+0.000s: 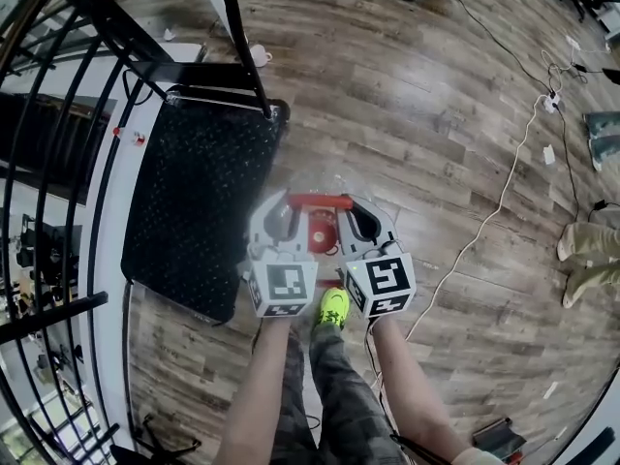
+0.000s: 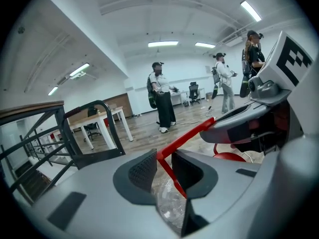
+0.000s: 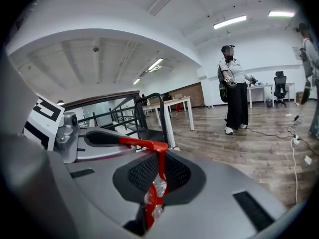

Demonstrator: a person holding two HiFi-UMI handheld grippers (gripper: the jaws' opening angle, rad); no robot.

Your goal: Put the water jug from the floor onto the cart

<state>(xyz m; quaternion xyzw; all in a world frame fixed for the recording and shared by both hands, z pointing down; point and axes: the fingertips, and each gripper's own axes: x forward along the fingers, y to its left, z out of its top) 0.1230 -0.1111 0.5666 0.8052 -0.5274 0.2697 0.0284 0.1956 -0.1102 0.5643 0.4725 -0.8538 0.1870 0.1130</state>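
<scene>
**A:** Where is the water jug [image 1: 325,229]?

**B:** In the head view it sits at the centre of the frame, under the two grippers. It is just right of the cart [image 1: 194,201] and over the wood floor [image 1: 417,114]. The grippers cover most of it. Only its red top and a haze of clear plastic show, so I cannot tell from above whether its base touches the floor.

**A:** What is the left gripper [image 2: 164,166] doing?

**B:** Its jaws stand partly apart and are clamped on the jug's red handle [image 2: 192,133]. The corner of the handle fills the gap between the pads. One red bar runs off toward the upper right of the left gripper view. Clear plastic shows below the jaws.

**A:** And the right gripper [image 3: 159,171]?

**B:** Its jaws are drawn almost together, pinching a thin upright strip of the same handle. The top bar of the handle bends off to the left in the right gripper view.

**A:** So both are on one handle?

**B:** Yes. In the head view they sit side by side, left gripper at the left, with the red bar across between their tips.

**A:** How does the cart lie?

**B:** Its black deck fills the centre left of the head view, and its black push bar [image 1: 237,27] is at the upper left. A black railing [image 1: 58,114] runs down the left edge.

**A:** Anything else close by?

**B:** A bright green shoe [image 1: 333,306] shows just below the grippers. A white cable [image 1: 484,221] trails across the floor on the right.
</scene>
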